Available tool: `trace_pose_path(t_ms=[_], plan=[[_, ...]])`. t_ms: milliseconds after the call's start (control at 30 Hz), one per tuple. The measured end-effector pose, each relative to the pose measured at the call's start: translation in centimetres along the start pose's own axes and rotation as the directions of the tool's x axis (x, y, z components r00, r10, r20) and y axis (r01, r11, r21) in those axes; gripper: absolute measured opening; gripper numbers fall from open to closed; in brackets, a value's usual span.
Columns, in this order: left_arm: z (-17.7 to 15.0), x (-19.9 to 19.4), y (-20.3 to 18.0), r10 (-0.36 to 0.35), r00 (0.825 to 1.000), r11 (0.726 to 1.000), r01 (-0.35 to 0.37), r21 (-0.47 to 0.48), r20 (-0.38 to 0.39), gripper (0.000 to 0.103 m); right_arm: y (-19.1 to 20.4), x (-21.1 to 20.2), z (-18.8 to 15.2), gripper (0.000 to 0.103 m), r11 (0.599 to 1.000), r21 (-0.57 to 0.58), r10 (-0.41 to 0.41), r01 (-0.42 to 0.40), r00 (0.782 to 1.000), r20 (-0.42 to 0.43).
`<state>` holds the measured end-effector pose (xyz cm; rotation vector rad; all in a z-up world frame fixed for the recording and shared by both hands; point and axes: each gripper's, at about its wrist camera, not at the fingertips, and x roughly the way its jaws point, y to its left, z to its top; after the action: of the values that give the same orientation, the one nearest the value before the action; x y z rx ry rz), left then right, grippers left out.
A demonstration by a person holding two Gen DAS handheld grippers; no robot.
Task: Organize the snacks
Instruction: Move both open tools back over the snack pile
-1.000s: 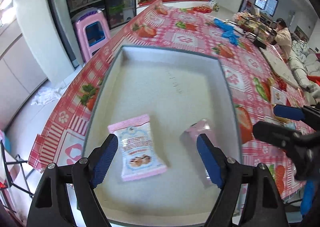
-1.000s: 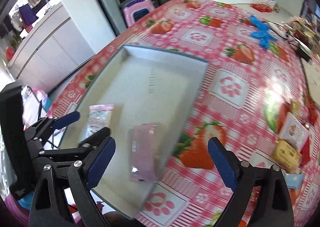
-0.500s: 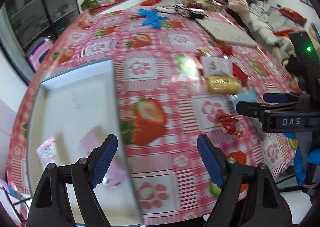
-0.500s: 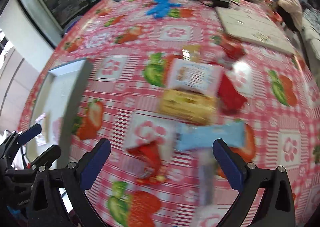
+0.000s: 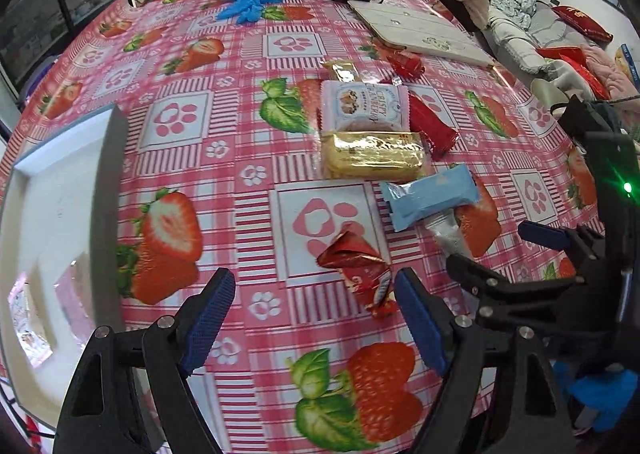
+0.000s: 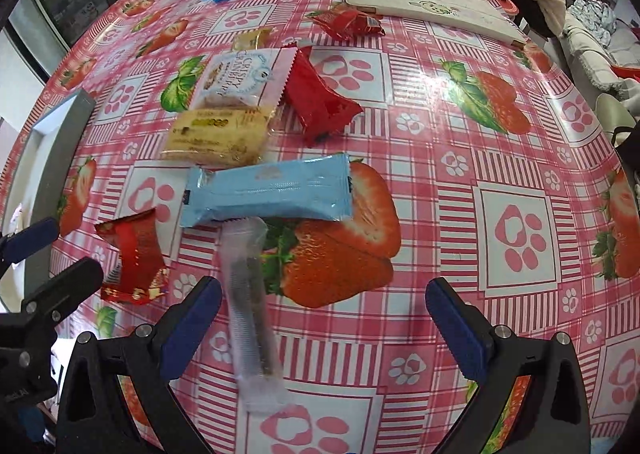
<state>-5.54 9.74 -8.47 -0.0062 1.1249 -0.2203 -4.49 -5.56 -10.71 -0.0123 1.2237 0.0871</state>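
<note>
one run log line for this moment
left tongs: open, empty | right tongs: open, empty | tray: two packets | snacks: loose on table

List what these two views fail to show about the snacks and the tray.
- Tray contents, left wrist view: the packets there are blurred and cut by the frame edge; print unreadable.
- Tray, right wrist view: only a corner shows, the rest behind the left gripper.
- Clear packet, right wrist view: motion-blurred, contents unclear.
- Small gold packet, left wrist view: too small to read.
</note>
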Motion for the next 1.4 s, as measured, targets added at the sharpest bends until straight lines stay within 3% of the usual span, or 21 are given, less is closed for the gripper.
trace_pose_path(t_ms=[233, 300, 367, 500, 667, 867, 967, 1400], plan=[[0.3, 2.3, -0.8, 0.026, 0.999, 0.999, -0.026, -0.026, -0.022, 0.085, -1.4, 0.1, -1.1, 0.103, 1.0, 0.007, -0.017, 0.017, 1.0, 0.01], [0.2, 3.4, -0.2, 0.06, 0.997, 0.997, -0.063, -0.054, -0.043, 0.084, -1.6, 0.0, -1.3, 0.103, 0.999, 0.011, -0.04, 0.04, 0.999, 0.011], [-0.2, 3.4, 0.1, 0.114, 0.994, 0.993, -0.113, -0.033, 0.003, 0.085, -1.5, 0.0, -1.5, 0.103, 0.999, 0.005, -0.038, 0.038, 0.999, 0.016], [-0.4, 3.5, 0.8, 0.095, 0.995, 0.995, -0.094, -0.013, 0.029, 0.089, -0.9, 0.1, -1.7, 0.103, 0.998, -0.019, -0.056, 0.057, 0.998, 0.033], [-0.7, 4.0, 1.1, 0.094, 0.991, 0.996, -0.095, 0.001, 0.1, 0.103, -0.9, 0.2, -1.7, 0.103, 0.998, 0.014, -0.06, 0.059, 0.995, 0.074], [-0.8, 4.2, 0.7, 0.085, 0.976, 0.996, -0.09, 0.015, 0.2, 0.103, -0.7, -0.2, -3.3, 0.103, 0.998, 0.02, -0.064, 0.061, 0.976, 0.21], [-0.9, 4.2, 0.7, 0.089, 0.973, 0.996, -0.093, 0.008, 0.214, 0.103, -0.6, -0.3, -4.0, 0.103, 0.998, 0.022, -0.065, 0.062, 0.963, 0.263], [-1.1, 4.2, 0.6, 0.093, 0.969, 0.995, -0.095, -0.003, 0.23, 0.103, -0.5, -0.5, -4.8, 0.103, 0.998, 0.018, -0.064, 0.062, 0.935, 0.348]])
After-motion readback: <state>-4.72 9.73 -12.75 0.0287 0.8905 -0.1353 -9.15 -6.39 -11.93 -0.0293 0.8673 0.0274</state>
